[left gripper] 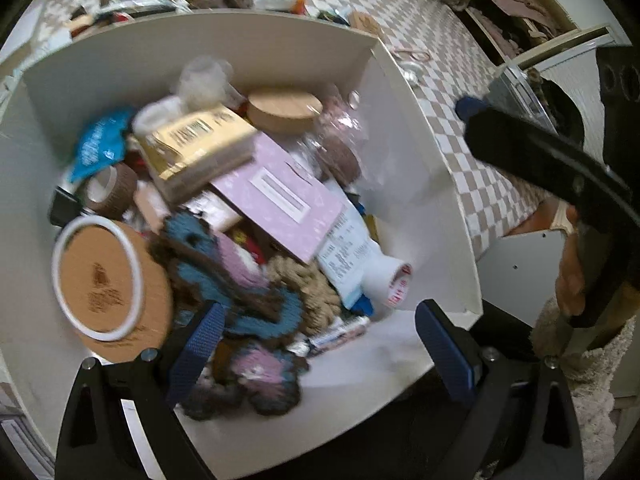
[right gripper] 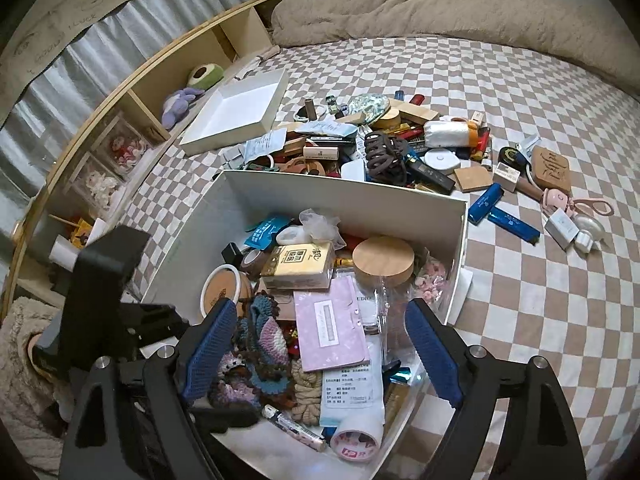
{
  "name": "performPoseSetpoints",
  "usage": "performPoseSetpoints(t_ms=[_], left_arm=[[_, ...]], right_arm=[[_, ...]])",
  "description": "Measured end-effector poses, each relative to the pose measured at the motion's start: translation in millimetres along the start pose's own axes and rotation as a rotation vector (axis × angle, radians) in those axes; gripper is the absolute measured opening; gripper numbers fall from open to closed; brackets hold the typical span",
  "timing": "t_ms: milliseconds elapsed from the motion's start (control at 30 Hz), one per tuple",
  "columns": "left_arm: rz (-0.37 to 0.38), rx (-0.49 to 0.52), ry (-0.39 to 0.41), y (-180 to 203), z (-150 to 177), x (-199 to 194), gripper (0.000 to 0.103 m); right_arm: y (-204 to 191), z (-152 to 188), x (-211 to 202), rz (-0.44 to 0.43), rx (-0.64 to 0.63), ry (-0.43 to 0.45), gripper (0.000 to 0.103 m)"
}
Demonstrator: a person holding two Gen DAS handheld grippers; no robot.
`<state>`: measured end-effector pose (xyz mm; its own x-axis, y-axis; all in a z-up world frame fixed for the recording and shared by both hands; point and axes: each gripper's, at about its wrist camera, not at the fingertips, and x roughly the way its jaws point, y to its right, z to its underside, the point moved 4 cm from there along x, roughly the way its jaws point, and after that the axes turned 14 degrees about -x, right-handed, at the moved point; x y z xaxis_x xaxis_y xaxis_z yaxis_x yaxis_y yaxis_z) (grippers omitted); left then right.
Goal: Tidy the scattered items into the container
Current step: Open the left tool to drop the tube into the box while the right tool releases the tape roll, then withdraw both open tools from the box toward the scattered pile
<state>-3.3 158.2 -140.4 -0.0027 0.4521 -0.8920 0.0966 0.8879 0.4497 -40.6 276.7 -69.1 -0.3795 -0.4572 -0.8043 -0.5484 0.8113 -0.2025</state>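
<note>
We note a checkered bedspread carrying a heap of scattered items just beyond the far wall of the white container, at twelve o'clock from it. A white lid lies at ten o'clock, and two blue lighters lie at two o'clock, apart from the heap. Inside the container we record a pink booklet, a round wooden lid, a yellow tissue pack and crocheted pieces. The right gripper hangs over the container's near half, its jaws apart and empty. The left gripper likewise stands apart over the crochet, gripping nothing.
</note>
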Motion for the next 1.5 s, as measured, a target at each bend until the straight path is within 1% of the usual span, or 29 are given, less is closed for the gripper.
performPoseSetpoints(t_ms=[67, 100, 133, 200, 233, 367, 467, 633, 900, 1000, 1167, 1333, 1400, 1500], left_arm=[[-0.012, -0.004, 0.021, -2, -2, -3, 0.097], [-0.018, -0.005, 0.038, -4, -3, -6, 0.103], [-0.027, -0.006, 0.058, -6, -5, -9, 0.103], [-0.041, -0.004, 0.092, -9, -8, -16, 0.103], [-0.046, -0.006, 0.105, -11, -9, -18, 0.103], [-0.061, -0.007, 0.146, -16, -14, -24, 0.103], [-0.088, 0.008, 0.180, -19, -17, -28, 0.103], [-0.114, 0.007, 0.213, -28, -22, -33, 0.103], [-0.153, 0.012, 0.275, -40, -29, -45, 0.103], [-0.160, 0.011, 0.309, -45, -32, -54, 0.103], [-0.170, 0.008, 0.360, -55, -37, -69, 0.103], [-0.179, -0.022, 0.445, -73, -48, -93, 0.103], [-0.193, -0.046, 0.487, -85, -53, -103, 0.103], [-0.210, -0.072, 0.529, -100, -60, -113, 0.103]], right_arm=[[-1, 0, 1, 0.013, -0.010, 0.001, 0.086], [-2, 1, 2, 0.023, -0.018, 0.003, 0.086], [-3, 1, 4, 0.035, -0.027, 0.006, 0.088], [-5, 3, 8, 0.048, -0.044, -0.003, 0.102], [-6, 4, 9, 0.053, -0.053, -0.007, 0.103], [-9, 7, 14, 0.075, -0.073, -0.017, 0.103], [-10, 9, 17, 0.090, -0.092, -0.025, 0.103], [-12, 9, 20, 0.105, -0.105, -0.034, 0.103], [-11, 7, 19, 0.118, -0.103, -0.022, 0.103], [-8, 5, 16, 0.130, -0.101, -0.001, 0.103], [-5, -1, 3, 0.133, -0.094, 0.064, 0.103], [5, -6, -14, 0.155, -0.071, 0.123, 0.103], [12, -7, -21, 0.172, -0.053, 0.147, 0.103], [26, -7, -28, 0.199, -0.027, 0.168, 0.103]])
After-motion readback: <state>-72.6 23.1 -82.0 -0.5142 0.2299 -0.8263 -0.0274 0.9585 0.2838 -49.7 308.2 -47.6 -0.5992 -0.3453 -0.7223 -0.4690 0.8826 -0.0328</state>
